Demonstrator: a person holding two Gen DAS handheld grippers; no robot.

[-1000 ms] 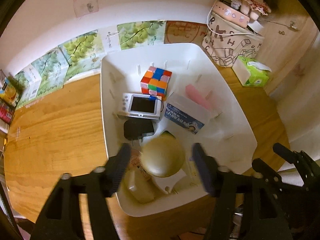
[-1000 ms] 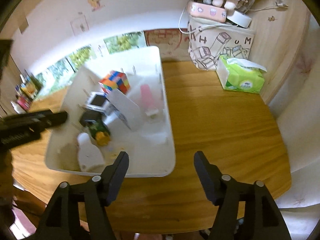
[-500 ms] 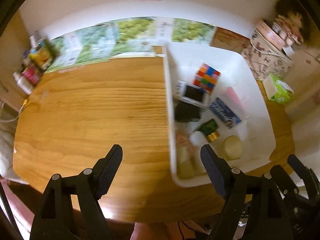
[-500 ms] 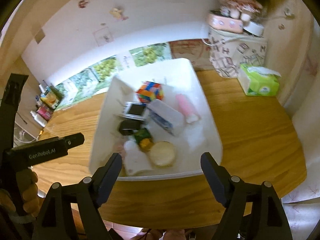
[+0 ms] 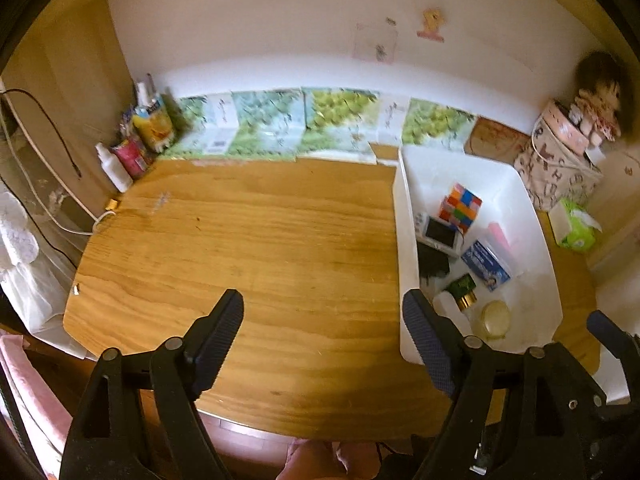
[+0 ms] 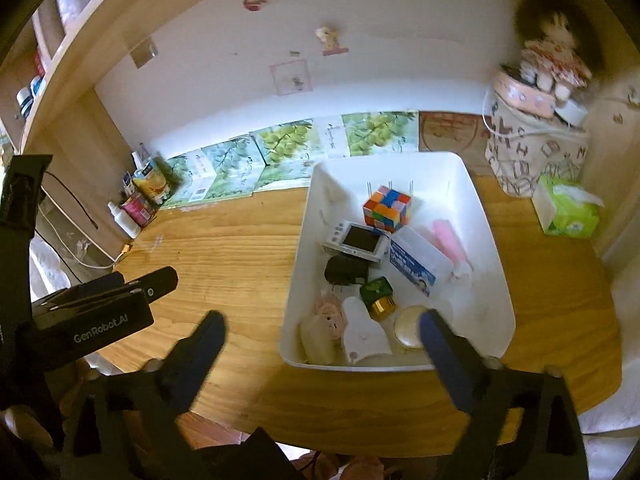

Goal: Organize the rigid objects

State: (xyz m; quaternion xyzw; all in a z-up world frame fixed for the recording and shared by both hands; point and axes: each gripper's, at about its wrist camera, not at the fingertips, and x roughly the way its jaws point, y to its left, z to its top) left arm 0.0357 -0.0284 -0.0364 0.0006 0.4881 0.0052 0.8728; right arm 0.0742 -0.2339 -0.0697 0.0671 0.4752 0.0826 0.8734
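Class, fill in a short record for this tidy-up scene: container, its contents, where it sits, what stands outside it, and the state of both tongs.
container: white bin
contents: puzzle cube, camera, blue-labelled box, pink tube, green bottle, round tin
sits on: wooden table
outside bin: tissue pack
left tongs: opening, nothing between
right tongs: opening, nothing gripped

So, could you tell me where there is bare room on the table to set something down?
The table is bare between the bin and the bottles, and between bin and tissue pack. The bin's near end is crowded.
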